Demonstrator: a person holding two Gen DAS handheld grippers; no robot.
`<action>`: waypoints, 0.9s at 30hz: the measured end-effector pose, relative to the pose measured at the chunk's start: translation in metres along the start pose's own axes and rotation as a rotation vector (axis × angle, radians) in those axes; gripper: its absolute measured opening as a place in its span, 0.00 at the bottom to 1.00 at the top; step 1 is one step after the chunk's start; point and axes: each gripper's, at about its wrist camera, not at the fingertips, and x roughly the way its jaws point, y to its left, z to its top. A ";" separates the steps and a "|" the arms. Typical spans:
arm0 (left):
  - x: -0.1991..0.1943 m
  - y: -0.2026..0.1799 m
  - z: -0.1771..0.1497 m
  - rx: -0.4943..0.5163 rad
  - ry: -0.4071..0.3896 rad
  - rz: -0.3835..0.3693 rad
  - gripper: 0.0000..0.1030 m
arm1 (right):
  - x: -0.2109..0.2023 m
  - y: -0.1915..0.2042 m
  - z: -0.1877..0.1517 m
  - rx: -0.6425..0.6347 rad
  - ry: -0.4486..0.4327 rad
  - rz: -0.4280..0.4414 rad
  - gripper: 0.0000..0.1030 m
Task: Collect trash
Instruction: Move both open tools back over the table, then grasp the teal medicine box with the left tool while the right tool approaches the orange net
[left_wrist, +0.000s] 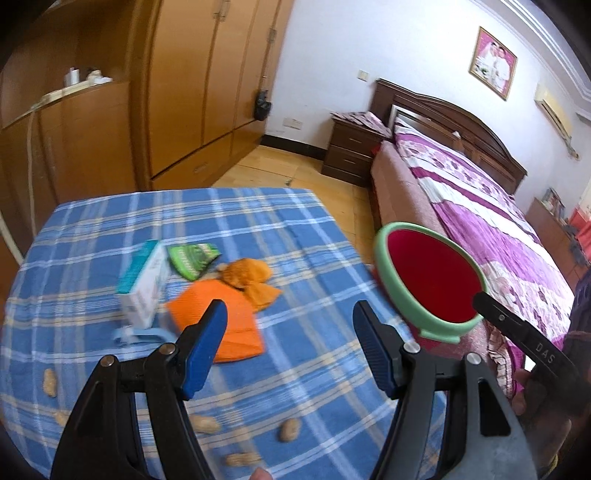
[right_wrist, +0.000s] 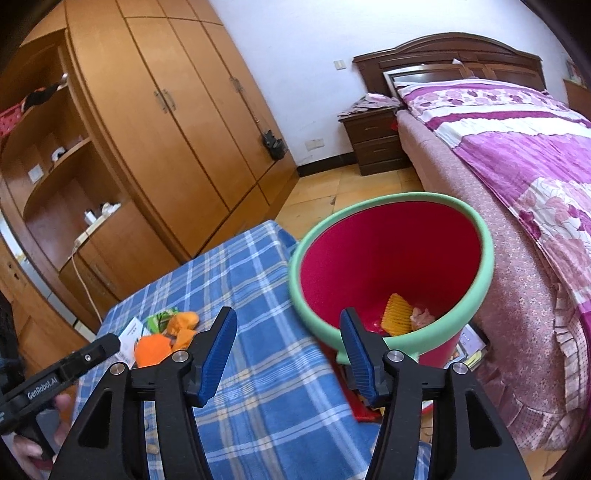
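Note:
On the blue plaid table (left_wrist: 295, 236) lie a white and teal box (left_wrist: 142, 284), a green wrapper (left_wrist: 192, 258), orange peels (left_wrist: 247, 277), an orange packet (left_wrist: 225, 321) and several peanuts (left_wrist: 288, 430). My left gripper (left_wrist: 290, 328) is open and empty above them. A red bin with a green rim (right_wrist: 391, 269) stands beside the table (right_wrist: 258, 332), with a yellow wrapper (right_wrist: 397, 314) inside. My right gripper (right_wrist: 288, 336) is open and empty, just in front of the bin's near rim. The bin also shows in the left wrist view (left_wrist: 432, 277).
A bed with a purple floral cover (right_wrist: 517, 147) stands right of the bin. A dark nightstand (right_wrist: 373, 140) and a wooden wardrobe (right_wrist: 177, 122) line the far side. The wooden floor (right_wrist: 332, 192) lies between them.

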 end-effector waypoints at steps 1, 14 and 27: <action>-0.002 0.005 0.000 -0.006 -0.003 0.011 0.68 | 0.001 0.003 -0.001 -0.003 0.003 0.002 0.59; 0.009 0.075 0.002 -0.078 -0.002 0.156 0.68 | 0.022 0.025 -0.019 -0.036 0.078 0.010 0.60; 0.057 0.116 0.009 -0.083 0.050 0.218 0.68 | 0.042 0.038 -0.028 -0.065 0.137 -0.012 0.60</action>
